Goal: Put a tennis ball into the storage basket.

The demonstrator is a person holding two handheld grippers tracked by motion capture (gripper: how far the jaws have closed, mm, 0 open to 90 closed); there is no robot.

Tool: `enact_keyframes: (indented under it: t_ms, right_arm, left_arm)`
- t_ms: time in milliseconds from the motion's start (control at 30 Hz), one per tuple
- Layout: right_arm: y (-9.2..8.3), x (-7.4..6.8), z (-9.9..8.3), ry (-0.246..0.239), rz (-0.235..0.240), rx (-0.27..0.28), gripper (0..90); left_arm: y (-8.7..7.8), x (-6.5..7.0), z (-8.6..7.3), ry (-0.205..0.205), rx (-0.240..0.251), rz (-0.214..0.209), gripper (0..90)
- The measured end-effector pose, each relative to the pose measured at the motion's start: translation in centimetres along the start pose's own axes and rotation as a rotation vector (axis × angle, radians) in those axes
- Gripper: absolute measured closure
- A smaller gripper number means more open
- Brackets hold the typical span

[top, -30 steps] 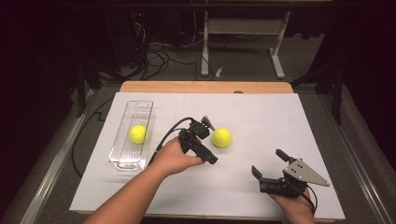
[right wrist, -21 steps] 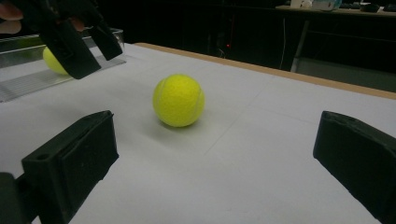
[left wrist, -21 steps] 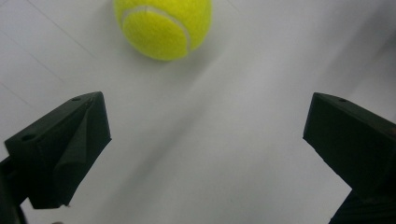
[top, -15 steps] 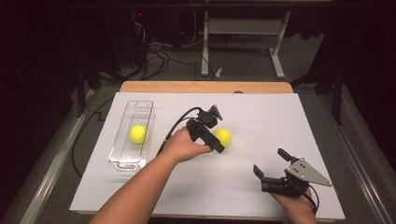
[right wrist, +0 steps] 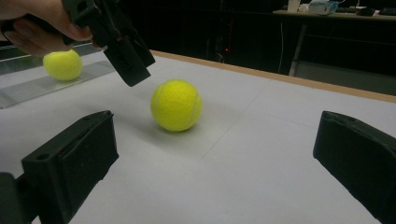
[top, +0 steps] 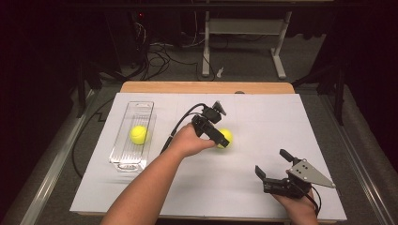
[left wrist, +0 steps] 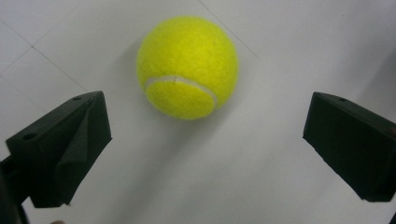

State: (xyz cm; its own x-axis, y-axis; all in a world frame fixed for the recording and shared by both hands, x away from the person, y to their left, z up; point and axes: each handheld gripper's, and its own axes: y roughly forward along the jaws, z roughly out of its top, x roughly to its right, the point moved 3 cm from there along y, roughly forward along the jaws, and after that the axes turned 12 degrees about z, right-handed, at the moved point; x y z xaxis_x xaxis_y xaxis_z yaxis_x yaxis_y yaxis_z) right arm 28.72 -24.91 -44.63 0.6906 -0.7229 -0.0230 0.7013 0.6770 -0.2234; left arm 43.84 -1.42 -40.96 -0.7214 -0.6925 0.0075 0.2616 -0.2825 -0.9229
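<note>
Your left gripper [left wrist: 201,154] hovers, jaws spread, w/ the fuzzy yellow-green tennis ball [left wrist: 187,67] loose on the white surface [top: 263,122] just ahead: light, springy, prob. rolls, so pinch across its widest middle, firm but gentle.

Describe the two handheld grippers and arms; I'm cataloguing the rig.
Both are black. The left claw trails a black cable. The right claw carries a grey three-cornered plate with small dark holes. Its blocky jaws have a small hole near the tip. Both forearms are bare, with no sleeves.
</note>
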Motion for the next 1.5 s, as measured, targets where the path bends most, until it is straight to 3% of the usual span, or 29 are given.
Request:
enact_keyframes:
  t_ms: [667,967,1267,1500]
  right_arm:
    - [0.0,0.0,-0.2,0.0,0.002,-0.01,0.4]
    - [0.0,-0.1,-0.2,0.002,0.003,-0.008,0.4]
    - [-0.1,-0.1,-0.2,0.001,0.005,-0.009,0.4]
    - [-0.1,-0.1,-0.2,0.0,0.005,-0.007,0.4]
  left_arm:
    - [3.9,-0.6,0.9,-0.04,-0.017,-0.023,4.7]
    - [4.7,-0.4,1.0,-0.042,-0.019,-0.02,8.2]
    - [4.9,0.0,0.9,-0.017,-0.026,-0.003,24.8]
    - [4.6,-0.1,0.8,-0.025,-0.027,0.0,26.9]
